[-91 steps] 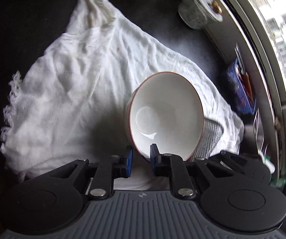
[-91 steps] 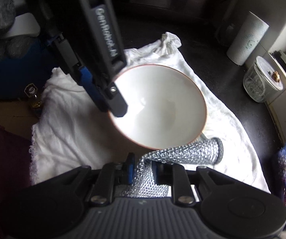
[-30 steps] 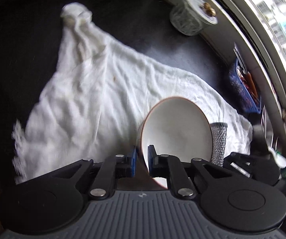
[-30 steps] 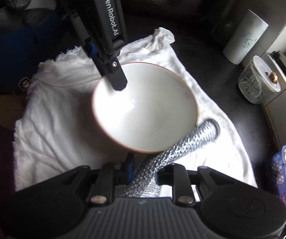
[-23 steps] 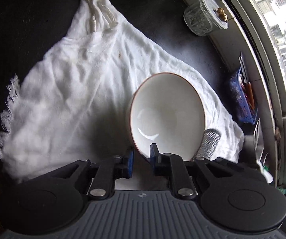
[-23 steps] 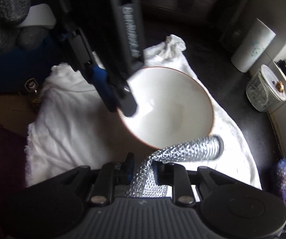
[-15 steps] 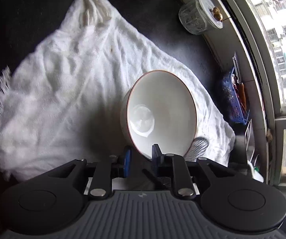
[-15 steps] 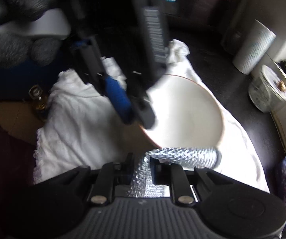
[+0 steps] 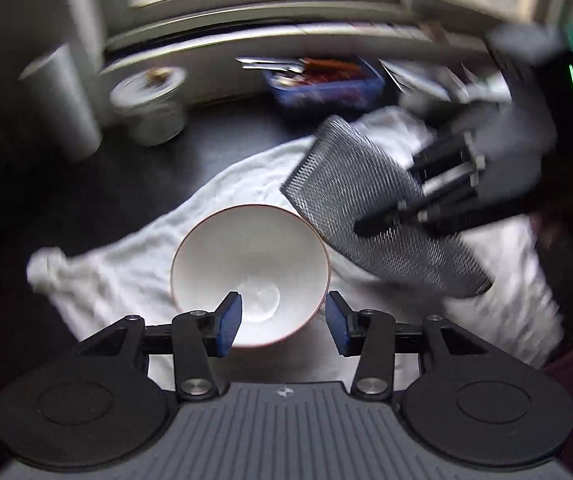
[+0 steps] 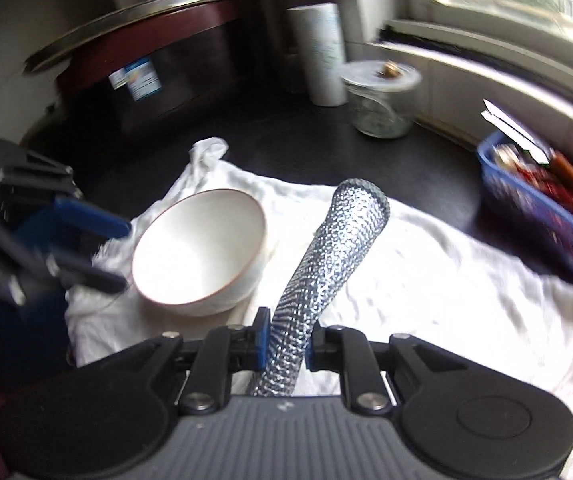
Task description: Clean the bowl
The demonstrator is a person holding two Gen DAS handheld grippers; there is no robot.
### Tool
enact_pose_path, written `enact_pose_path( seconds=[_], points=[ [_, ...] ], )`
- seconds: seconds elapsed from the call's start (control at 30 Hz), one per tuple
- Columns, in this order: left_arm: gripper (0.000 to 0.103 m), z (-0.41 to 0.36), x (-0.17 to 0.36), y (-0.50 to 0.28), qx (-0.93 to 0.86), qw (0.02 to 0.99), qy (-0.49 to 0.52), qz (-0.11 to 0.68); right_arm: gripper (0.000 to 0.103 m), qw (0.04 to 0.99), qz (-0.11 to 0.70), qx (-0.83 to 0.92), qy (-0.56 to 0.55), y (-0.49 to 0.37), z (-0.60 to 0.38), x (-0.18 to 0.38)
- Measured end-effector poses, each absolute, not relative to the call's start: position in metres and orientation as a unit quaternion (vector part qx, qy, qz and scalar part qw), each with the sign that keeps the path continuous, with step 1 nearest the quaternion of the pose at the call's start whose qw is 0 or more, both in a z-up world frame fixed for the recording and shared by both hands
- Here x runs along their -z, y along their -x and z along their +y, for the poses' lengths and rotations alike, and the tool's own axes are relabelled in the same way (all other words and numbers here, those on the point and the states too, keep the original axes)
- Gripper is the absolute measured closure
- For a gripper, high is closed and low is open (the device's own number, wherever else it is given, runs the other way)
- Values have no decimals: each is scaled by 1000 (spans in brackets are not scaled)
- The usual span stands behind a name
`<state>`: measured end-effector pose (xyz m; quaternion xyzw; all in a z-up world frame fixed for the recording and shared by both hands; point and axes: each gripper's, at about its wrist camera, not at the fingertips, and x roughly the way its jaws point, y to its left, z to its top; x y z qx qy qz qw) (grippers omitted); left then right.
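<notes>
A white bowl (image 9: 250,268) with a thin red rim sits upright on a white cloth (image 9: 498,300) on the dark counter. My left gripper (image 9: 282,322) is open and empty, its blue pads just in front of the bowl's near rim, apart from it. My right gripper (image 10: 284,338) is shut on a silver mesh scrubbing cloth (image 10: 326,256), which stands up to the right of the bowl (image 10: 200,252) without touching it. In the left wrist view the scrubbing cloth (image 9: 370,212) hangs above the bowl's right side. The left gripper (image 10: 86,248) shows at the left of the right wrist view.
A lidded glass jar (image 10: 380,98) and a paper towel roll (image 10: 320,52) stand at the back by the window sill. A blue basket (image 10: 542,204) of utensils sits at the right. A dark appliance (image 10: 146,60) stands at the back left.
My left gripper has let go of the bowl's rim and opened; the bowl now rests upright on the cloth. My right gripper has lifted the scrubbing cloth away to the bowl's right.
</notes>
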<state>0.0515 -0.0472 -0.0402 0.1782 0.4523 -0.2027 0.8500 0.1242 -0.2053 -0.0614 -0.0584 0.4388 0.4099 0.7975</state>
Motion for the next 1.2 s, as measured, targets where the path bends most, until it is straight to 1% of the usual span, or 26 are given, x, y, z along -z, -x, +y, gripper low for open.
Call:
enact_pose_path(
  seconds=[0.13,0.17,0.2,0.27,0.3,0.37,0.43,0.6,0.7,0.73,0.83,1.0,1.1,1.2],
  points=[
    [59,-69,64,-66,228,827,-215,467,87,797,446,-406,40,-121,-210,63],
    [62,-72,69,-69,226,823,-227,470,86,796,447,-407,36,-120,-212,63],
    [71,-75,74,-72,222,818,-242,472,86,795,448,-408,34,-120,-212,64],
    [78,-75,79,-75,218,815,-253,473,85,793,449,-410,35,-120,-211,65],
    [88,-72,79,-77,225,816,-234,478,85,792,450,-411,35,-121,-210,66],
    [95,-63,77,-80,228,827,-186,479,85,790,451,-413,35,-123,-209,67],
    [95,-49,73,-85,229,837,-119,483,85,788,452,-416,37,-126,-207,68],
    [98,20,60,-110,211,844,115,479,85,783,443,-430,75,-131,-194,69],
    [98,61,66,-115,206,816,277,464,86,776,431,-446,113,-131,-178,69],
    [98,68,72,-113,205,808,309,457,86,772,428,-453,123,-131,-173,70],
    [99,77,91,-108,197,781,383,453,86,750,418,-473,198,-126,-151,80],
    [97,92,115,-99,174,737,505,414,86,707,380,-517,296,-110,-133,90],
    [96,98,122,-100,161,721,543,399,86,686,358,-540,331,-102,-124,94],
    [95,97,123,-103,162,719,544,401,86,672,332,-558,355,-94,-116,93]
  ],
)
